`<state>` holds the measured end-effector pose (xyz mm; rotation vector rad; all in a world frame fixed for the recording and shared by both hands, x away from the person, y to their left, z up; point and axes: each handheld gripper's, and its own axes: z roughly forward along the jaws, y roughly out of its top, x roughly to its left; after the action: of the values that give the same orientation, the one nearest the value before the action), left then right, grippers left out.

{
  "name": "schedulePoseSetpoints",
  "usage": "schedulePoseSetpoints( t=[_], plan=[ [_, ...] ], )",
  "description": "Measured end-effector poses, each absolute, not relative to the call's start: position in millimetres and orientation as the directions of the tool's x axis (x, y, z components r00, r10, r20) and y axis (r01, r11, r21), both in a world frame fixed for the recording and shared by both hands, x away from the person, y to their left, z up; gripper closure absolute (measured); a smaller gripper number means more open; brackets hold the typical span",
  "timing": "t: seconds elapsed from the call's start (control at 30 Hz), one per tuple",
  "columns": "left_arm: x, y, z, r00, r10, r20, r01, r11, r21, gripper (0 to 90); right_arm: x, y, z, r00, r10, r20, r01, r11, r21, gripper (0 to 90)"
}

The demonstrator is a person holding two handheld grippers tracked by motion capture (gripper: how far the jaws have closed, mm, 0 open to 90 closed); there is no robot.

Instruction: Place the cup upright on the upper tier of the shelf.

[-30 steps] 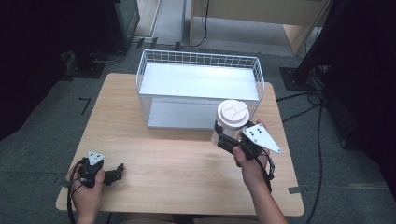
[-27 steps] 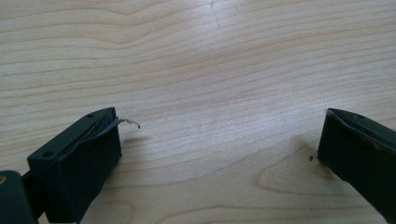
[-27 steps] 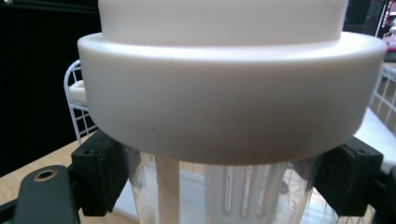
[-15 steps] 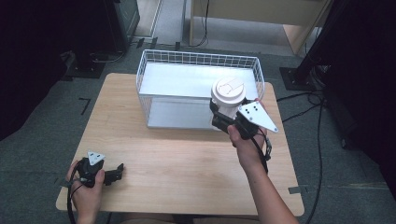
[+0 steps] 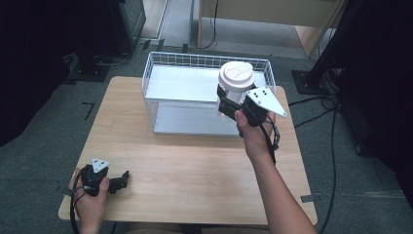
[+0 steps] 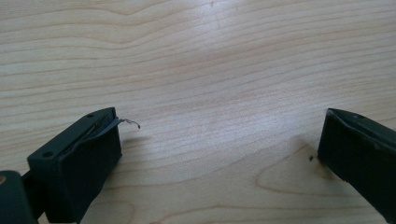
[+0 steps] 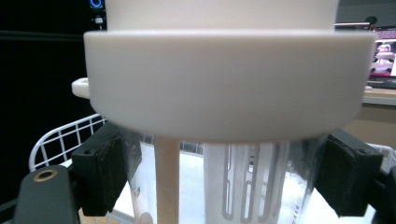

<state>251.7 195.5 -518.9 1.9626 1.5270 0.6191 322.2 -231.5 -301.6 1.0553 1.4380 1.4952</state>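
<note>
right gripper: jaws pinch clear cup below its white lid | over basket right rim | left gripper: jaws spread, near desk's front-left corner | risk: your cup snags the wire and slips

A clear plastic jar with a wide white lid sits upright in the grip of the right gripper, held up over the right front part of the white wire basket. The lid, round and flat on top, carries a faint moulded outline. Up close in the right gripper view, the jar shows a see-through wall below the thick white lid band, with the black jaws pressing it from both sides just under that band.
</note>
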Motion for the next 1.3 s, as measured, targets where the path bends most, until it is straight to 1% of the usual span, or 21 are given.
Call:
schedulePoseSetpoints(
  t=[0.57, 0.73, 0.97, 1.17, 1.3],
  plan=[
    [252, 196, -519, 0.241, 0.970, 0.016, 0.706, -0.187, 0.683, 0.0, 358, -216, -288, -0.305, 0.952, 0.020, -0.003, -0.022, 1.000, 16.0],
    [252, 195, -519, 0.240, 0.971, 0.013, 0.705, -0.184, 0.685, 0.0, 379, -210, -288, -0.283, 0.959, 0.025, 0.002, -0.025, 1.000, 16.0],
    [252, 195, -519, 0.240, 0.971, 0.013, 0.705, -0.183, 0.685, 0.0, 399, -201, -290, -0.263, 0.965, -0.008, 0.006, 0.010, 1.000, 15.9],
    [252, 195, -519, 0.240, 0.971, 0.013, 0.705, -0.184, 0.685, 0.0, 413, -201, -292, -0.243, 0.970, 0.013, 0.020, -0.008, 1.000, 15.9],
    [252, 195, -519, 0.241, 0.970, 0.013, 0.705, -0.184, 0.685, 0.0, 425, -203, -290, -0.229, 0.972, 0.045, 0.037, -0.037, 0.999, 15.9]
  ],
)
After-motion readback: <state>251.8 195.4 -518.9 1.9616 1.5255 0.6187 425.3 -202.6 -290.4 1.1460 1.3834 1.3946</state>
